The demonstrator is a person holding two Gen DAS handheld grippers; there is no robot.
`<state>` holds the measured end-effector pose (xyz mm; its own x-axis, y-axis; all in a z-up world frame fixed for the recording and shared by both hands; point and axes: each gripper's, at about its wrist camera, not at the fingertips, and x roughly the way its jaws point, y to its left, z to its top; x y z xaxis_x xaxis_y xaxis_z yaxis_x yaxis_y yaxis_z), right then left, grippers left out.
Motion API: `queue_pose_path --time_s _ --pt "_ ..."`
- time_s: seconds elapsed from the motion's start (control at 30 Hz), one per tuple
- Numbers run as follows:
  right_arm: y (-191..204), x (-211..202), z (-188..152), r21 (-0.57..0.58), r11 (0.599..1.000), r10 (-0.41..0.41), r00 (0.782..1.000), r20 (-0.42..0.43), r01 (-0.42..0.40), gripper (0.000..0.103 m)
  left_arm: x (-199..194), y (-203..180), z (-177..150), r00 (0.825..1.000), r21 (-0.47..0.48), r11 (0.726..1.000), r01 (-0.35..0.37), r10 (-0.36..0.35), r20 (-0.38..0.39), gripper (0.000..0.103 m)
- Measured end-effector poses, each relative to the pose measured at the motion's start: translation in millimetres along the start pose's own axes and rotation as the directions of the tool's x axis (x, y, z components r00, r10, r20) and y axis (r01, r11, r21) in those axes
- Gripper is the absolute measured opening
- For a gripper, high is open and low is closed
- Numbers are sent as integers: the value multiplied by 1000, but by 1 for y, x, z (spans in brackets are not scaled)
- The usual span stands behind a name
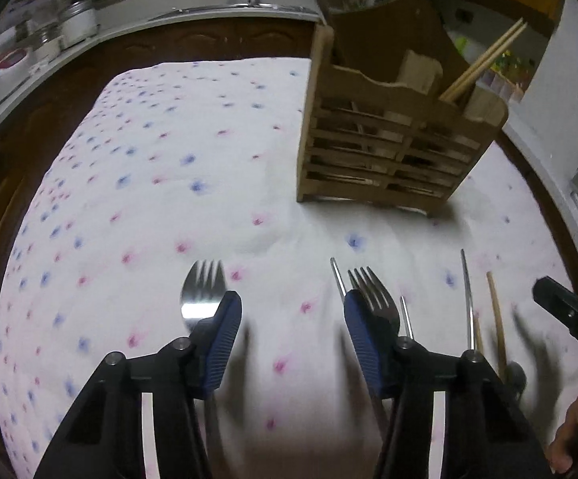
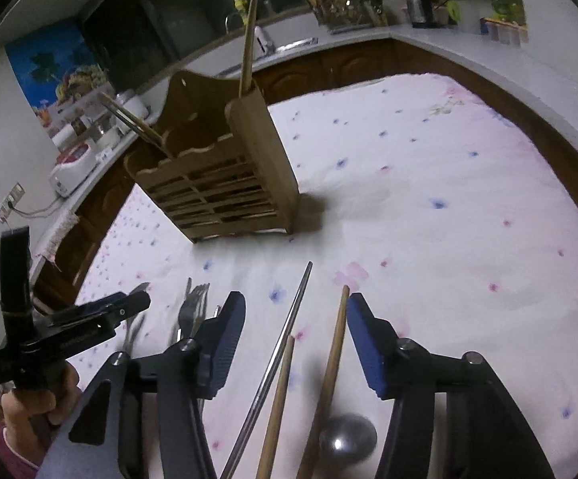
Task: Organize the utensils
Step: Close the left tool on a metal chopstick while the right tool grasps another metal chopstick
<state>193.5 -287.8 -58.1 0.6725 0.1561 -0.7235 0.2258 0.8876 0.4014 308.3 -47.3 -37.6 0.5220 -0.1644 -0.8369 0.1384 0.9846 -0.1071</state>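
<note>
A wooden slatted caddy [image 1: 388, 131] [image 2: 217, 183] stands on the flowered cloth with wooden chopsticks [image 1: 484, 60] [image 2: 249, 36] sticking out of it. My left gripper [image 1: 292, 303] hangs open just above the cloth. One fork [image 1: 203, 291] lies outside its left finger and another fork [image 1: 372, 291] under its right finger, with only bare cloth between the pads. My right gripper [image 2: 296, 301] is open too. A metal chopstick [image 2: 289, 319] and two wooden chopsticks [image 2: 338, 331] lie between its fingers, untouched by the pads. A metal spoon bowl [image 2: 346, 435] shows below them.
The table wears a white cloth [image 1: 149, 159] with pink and blue flowers. Dark cabinets and a white counter [image 2: 468, 52] with jars, a kettle and a sink ring it. A hand [image 2: 29, 399] holds the other gripper's grip at the lower left.
</note>
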Motion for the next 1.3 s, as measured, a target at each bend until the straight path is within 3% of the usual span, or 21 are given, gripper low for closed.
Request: queue_pose_path --time_s 0.13,0.23,0.5,0.7,0.93,1.03,1.3 --pt "0 22 7 -6 1000 -13 999 -40 13 42 15 -4 12 1000 15 1000 -1 2 -20 48" --pt "0 33 11 -7 1000 -17 998 -59 16 42 25 -7 17 999 19 1000 5 -4 -47 39" --pt "-4 50 16 -3 1000 -28 996 -82 27 41 54 -14 25 996 51 999 11 -6 -90 35" --pt "0 58 19 -27 999 -42 995 -93 40 37 59 -20 23 997 122 992 -5 14 -70 29" --pt "1 68 16 -48 997 -63 990 -125 57 33 57 -13 18 995 251 966 58 -36 -92 25" --pt "3 70 13 -55 997 -69 990 -126 62 33 55 0 22 989 201 975 96 -71 -130 25" --pt "5 73 14 -71 995 -77 989 -128 68 33 56 -2 19 989 107 993 47 -31 -146 25"
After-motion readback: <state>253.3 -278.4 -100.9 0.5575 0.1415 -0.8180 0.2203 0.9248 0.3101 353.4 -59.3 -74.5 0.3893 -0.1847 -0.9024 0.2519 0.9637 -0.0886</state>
